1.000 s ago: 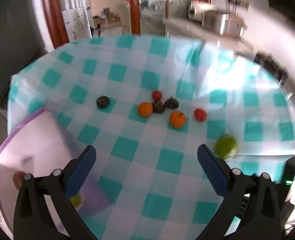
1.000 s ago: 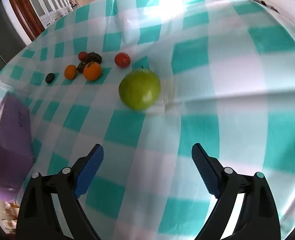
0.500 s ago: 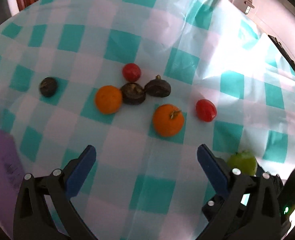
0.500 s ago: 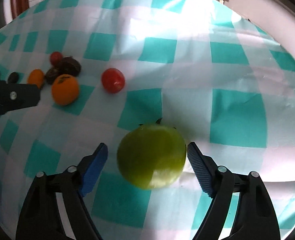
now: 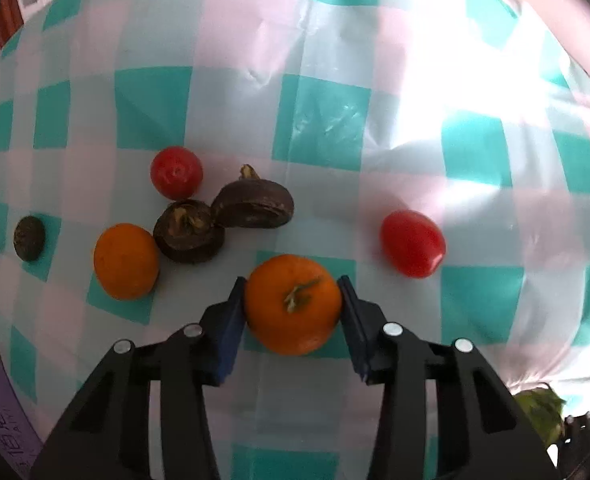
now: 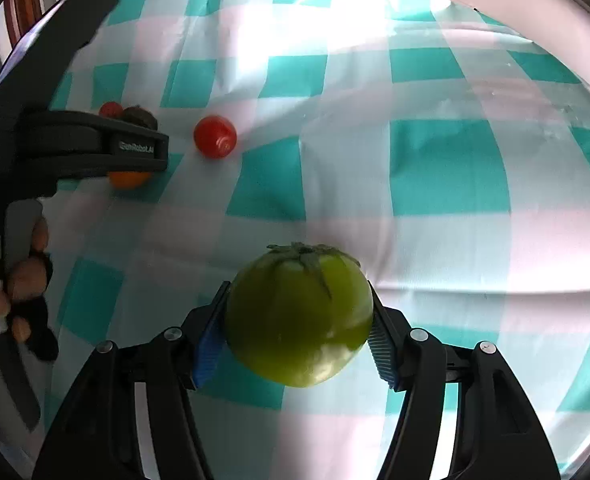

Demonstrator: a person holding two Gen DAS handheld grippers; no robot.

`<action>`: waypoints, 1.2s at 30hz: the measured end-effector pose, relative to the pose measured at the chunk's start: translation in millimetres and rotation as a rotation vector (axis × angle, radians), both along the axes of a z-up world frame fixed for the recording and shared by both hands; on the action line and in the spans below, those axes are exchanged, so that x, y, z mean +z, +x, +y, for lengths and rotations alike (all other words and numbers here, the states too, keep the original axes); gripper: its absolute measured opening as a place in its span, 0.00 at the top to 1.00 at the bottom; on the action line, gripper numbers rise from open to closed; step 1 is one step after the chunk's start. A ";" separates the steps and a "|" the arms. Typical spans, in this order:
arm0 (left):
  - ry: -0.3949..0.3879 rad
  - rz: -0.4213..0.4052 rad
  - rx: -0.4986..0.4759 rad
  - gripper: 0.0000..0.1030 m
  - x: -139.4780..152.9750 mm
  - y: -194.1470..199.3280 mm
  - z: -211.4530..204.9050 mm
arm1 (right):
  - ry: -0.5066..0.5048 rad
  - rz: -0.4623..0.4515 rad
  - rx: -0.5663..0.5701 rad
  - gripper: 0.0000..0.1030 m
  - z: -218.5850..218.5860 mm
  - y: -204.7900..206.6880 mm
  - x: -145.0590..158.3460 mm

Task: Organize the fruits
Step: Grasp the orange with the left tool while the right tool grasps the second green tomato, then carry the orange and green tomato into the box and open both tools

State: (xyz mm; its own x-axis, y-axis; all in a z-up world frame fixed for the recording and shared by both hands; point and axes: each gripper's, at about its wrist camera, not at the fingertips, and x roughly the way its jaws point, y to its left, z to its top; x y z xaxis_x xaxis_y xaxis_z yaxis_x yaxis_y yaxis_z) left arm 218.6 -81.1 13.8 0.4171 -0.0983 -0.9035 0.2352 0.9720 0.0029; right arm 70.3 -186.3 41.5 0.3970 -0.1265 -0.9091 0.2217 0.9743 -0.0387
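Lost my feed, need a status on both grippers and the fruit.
Left gripper just closed on stemmed orange tangerine. Right gripper just closed on big green tomato. Nothing blocking either fruit.

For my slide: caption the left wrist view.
Left hand-held gripper shut on an orange, other fruit scattered on the checked tablecloth.

A teal-checked tablecloth (image 5: 327, 128) bears 2 oranges (image 5: 126, 261), 2 red tomatoes (image 5: 412, 242) and 3 dark fruits (image 5: 255, 203).
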 end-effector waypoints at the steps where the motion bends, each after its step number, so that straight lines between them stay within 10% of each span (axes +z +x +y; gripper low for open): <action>1: -0.002 -0.004 -0.002 0.57 1.0 -1.6 0.0 | 0.003 0.006 0.006 0.41 0.3 -3.1 0.8; 13: 0.086 0.043 -0.045 0.57 22.6 -103.9 -1.4 | 0.176 0.057 0.154 0.41 -5.0 -80.7 17.9; 26: 0.136 0.029 0.116 0.57 61.6 -250.7 14.8 | 0.337 0.077 0.299 0.41 -40.5 -156.4 44.4; 36: 0.152 -0.019 0.109 0.57 87.5 -283.8 -2.7 | 0.383 0.026 0.382 0.41 -44.9 -175.7 68.8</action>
